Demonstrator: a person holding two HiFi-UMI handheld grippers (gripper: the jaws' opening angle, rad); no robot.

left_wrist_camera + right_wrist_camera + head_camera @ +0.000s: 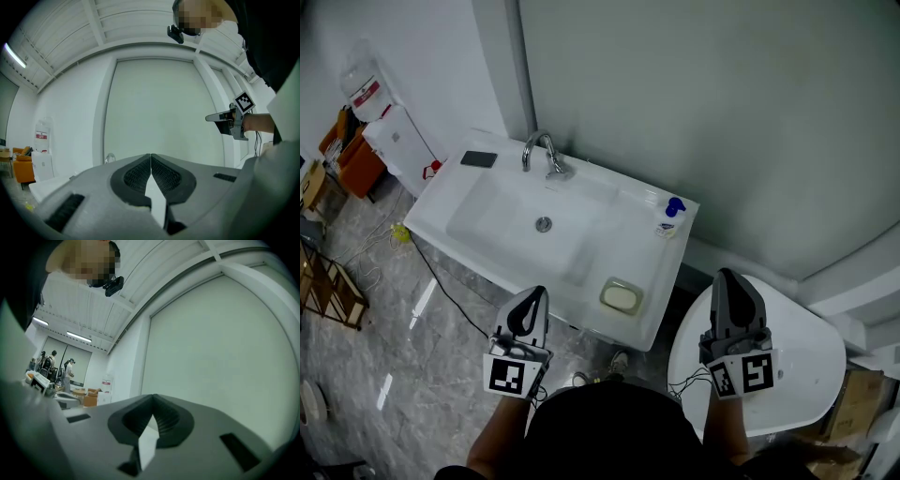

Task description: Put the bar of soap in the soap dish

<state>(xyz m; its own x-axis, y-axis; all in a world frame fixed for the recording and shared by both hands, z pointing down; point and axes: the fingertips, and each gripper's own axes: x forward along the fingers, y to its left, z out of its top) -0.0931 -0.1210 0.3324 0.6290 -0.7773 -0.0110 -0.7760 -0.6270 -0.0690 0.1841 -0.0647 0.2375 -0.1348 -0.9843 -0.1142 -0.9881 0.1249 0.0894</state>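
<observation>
Head view | left tool [538, 292] together | right tool [727, 275] together | soap [622, 298] in dish [605, 290]

My feed, rig look only. Left gripper [533, 292]: pale grey shell, tapers to point, dark ribbed pads [136, 176], dark rectangular slots [225, 177] in shell. Right gripper [727, 276]: same build, darker grey from above. I note white cube with black square markers on each: left cube [514, 373], right cube [745, 372]. Thin cables [686, 382] trail off right one. Person wears black top [609, 427], small black head camera [175, 33].
</observation>
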